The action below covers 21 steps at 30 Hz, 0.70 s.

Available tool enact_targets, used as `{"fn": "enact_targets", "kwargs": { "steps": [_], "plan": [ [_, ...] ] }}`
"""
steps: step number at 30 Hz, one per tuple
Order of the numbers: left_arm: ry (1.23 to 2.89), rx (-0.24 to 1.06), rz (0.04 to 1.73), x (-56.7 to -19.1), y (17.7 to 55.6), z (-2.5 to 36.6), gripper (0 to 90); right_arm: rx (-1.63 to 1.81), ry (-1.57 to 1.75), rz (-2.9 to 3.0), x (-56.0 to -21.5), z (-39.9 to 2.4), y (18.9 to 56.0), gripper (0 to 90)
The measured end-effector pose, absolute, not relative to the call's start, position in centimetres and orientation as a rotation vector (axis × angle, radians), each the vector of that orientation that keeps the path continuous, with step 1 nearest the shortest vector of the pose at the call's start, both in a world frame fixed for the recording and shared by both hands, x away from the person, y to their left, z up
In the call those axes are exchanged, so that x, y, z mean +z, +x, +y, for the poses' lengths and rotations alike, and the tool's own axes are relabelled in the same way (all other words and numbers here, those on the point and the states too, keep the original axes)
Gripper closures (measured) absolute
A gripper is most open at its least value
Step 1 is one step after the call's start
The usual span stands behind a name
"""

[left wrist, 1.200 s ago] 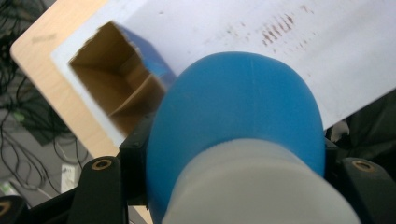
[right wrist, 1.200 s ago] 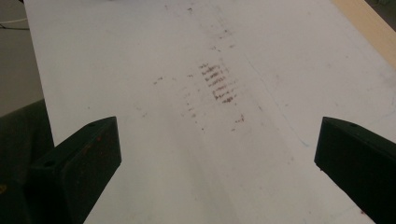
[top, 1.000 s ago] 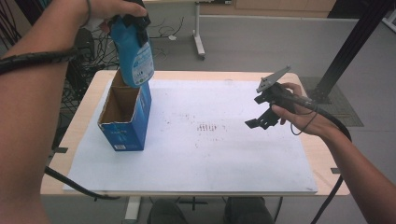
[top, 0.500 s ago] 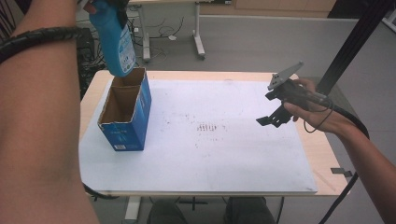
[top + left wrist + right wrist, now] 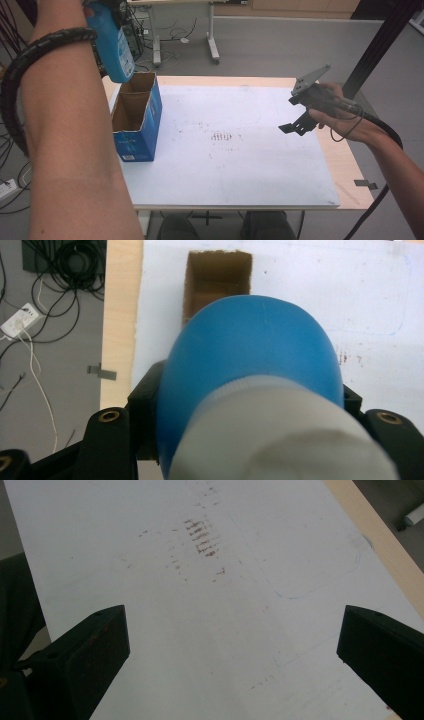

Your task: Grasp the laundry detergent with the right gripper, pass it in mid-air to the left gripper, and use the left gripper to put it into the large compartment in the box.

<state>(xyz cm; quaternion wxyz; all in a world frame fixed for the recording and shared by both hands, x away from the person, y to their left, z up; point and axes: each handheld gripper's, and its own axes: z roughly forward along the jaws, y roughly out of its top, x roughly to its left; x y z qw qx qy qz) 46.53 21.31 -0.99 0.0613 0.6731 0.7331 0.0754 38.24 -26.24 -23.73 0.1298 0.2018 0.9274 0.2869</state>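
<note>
A blue bottle (image 5: 112, 47) with a pale cap hangs upright above the far left corner of an open blue cardboard box (image 5: 135, 120). My left gripper (image 5: 247, 402) is shut on the bottle (image 5: 250, 350) near its cap, and in the left gripper view the box's open top (image 5: 217, 280) lies beyond it. The box stands on the left side of a white mat (image 5: 240, 165) and looks empty inside. My right gripper (image 5: 296, 125) hovers open over the mat's right side, with nothing between its jaws (image 5: 232, 635).
Brownish marks (image 5: 222, 136) stain the middle of the mat. The wooden table edge (image 5: 347, 165) shows on the right, with a tape strip (image 5: 365, 184) near the corner. A black post (image 5: 380, 40) rises at the back right. Desk legs and cables (image 5: 165, 35) lie on the floor behind.
The left gripper has lifted the bottle up and to the back left, clear of the box's opening. The right gripper has drifted slightly right and up, still open.
</note>
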Motion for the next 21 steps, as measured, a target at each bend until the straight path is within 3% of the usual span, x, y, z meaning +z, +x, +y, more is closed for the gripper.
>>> {"fn": "enact_targets", "kwargs": {
  "steps": [21],
  "plan": [
    [2.027, 0.246, 2.242, -3.5, 46.8, 22.1, 37.8, 0.818, 0.566, 2.700, -23.8, -26.2, 38.2, 0.4]
  ]
}}
